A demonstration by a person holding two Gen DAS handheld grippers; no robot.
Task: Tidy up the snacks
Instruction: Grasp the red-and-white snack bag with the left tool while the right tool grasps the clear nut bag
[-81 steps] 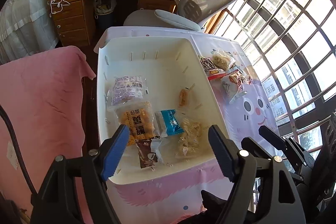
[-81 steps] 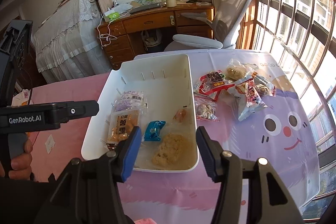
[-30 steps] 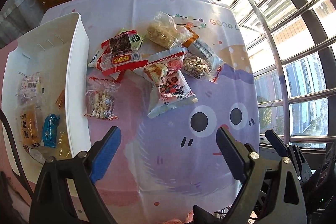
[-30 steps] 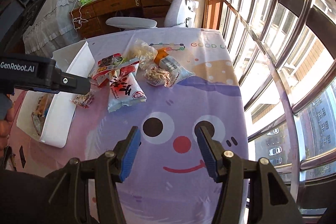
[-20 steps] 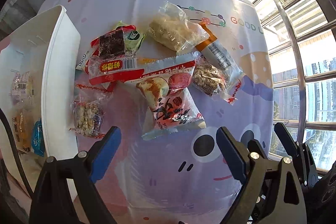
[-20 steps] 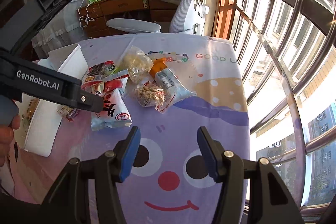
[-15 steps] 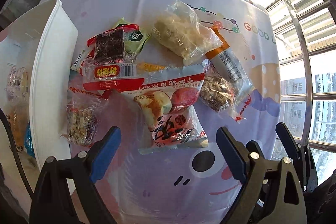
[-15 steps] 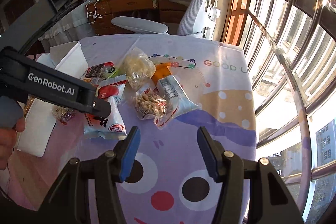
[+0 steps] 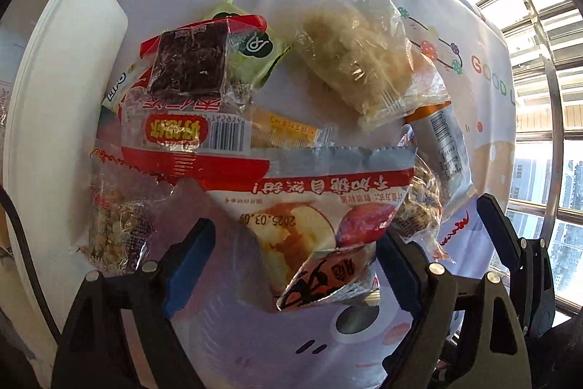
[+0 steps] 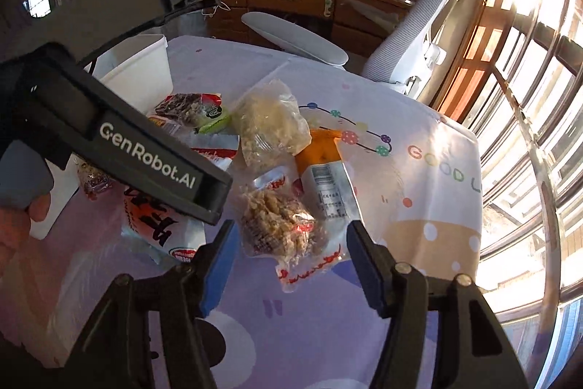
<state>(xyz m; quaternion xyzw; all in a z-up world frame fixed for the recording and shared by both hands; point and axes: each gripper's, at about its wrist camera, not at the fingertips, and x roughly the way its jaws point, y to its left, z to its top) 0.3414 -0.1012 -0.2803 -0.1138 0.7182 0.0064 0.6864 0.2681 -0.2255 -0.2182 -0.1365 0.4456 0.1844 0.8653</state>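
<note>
Left wrist view: the left gripper (image 9: 291, 265) pointed down, jaws apart and closing around a red-and-white chip bag (image 9: 320, 228), pads not pressing it. The right gripper (image 10: 291, 243), jaws spreading, flanked a clear nut packet (image 10: 280, 225). The snack pile lay mid-table, against the white bin (image 9: 62, 90) at the table's left edge.

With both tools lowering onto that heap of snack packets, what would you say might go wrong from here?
1. The left tool is closing around the apple-print bag, which overlaps the red barcode packet; lifting one may drag the other.
2. The right tool, jaws opening, frames the clear nut-cluster packet lying on the orange-topped packet; it might pinch both.
3. Both tools work close together and could collide.
</note>
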